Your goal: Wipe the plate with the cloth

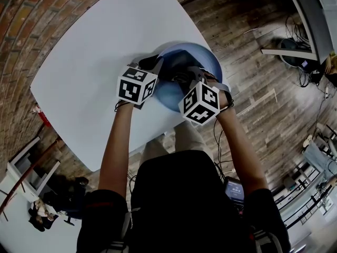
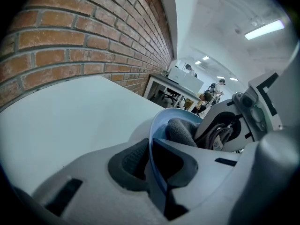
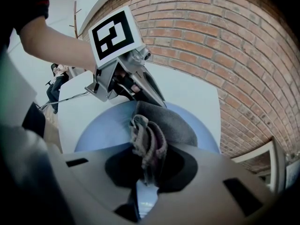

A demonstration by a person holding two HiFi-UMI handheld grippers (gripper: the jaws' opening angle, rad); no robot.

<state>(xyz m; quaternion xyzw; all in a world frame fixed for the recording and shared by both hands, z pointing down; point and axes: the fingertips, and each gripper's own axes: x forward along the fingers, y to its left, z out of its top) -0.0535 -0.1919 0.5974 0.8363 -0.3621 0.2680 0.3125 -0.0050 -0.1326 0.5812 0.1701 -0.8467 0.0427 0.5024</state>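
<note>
Light blue round plate [image 3: 96, 131] sits at the near edge of the white table [image 1: 89, 62], by its right corner. The left gripper [image 2: 151, 167] is clamped narrowly on the plate's rim. The right gripper [image 3: 146, 168] pinches a bunched grey cloth [image 3: 149, 142] — it lies on the plate's face.

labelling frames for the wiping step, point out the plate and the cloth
plate [image 3: 96, 130], right gripper view, bare blue surface left of the cloth
cloth [image 3: 149, 146], right gripper view, bunched grey fold near its lower end
</note>
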